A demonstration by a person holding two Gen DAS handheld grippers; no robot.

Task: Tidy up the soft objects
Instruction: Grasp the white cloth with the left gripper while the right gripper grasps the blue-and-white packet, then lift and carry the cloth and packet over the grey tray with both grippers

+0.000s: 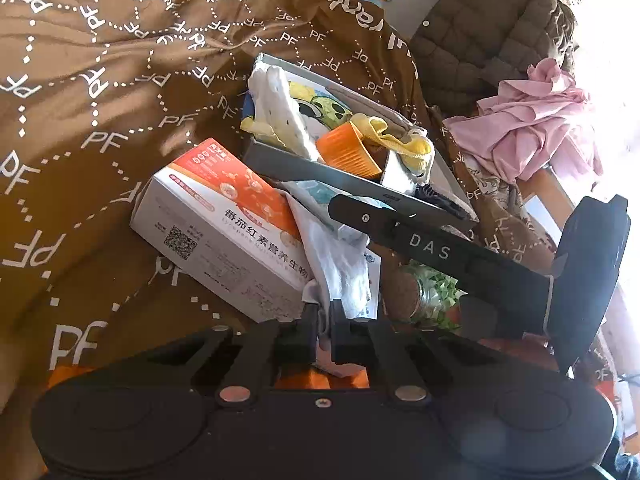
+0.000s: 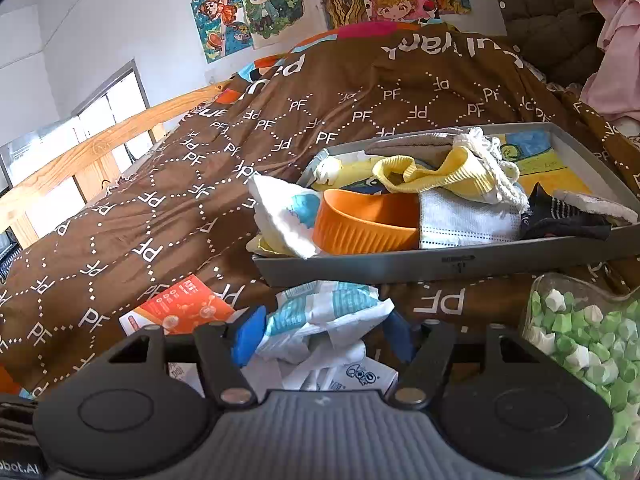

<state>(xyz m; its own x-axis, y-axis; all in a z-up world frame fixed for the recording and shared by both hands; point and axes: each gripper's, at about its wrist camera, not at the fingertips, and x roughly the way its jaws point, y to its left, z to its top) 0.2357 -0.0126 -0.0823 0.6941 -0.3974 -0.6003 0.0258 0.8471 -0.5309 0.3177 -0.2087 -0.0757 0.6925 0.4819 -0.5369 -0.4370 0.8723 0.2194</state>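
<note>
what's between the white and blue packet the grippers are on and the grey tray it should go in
Nothing visible blocks the way. The white-and-blue packet lies on the brown quilt just before the grey tray; only the tray's low front wall must be cleared. Inside, the orange cup and face mask crowd the near side.

Left wrist view looks down along its gripper [image 1: 325, 320], close over a brown bedspread [image 1: 100, 128]. Right wrist view sits low, facing across the bed toward a postered wall [image 2: 120, 12]. Both share the grey tray [image 1: 320, 172] [image 2: 440, 266] and crumpled white wrapper [image 1: 340, 264] [image 2: 320, 316].
</note>
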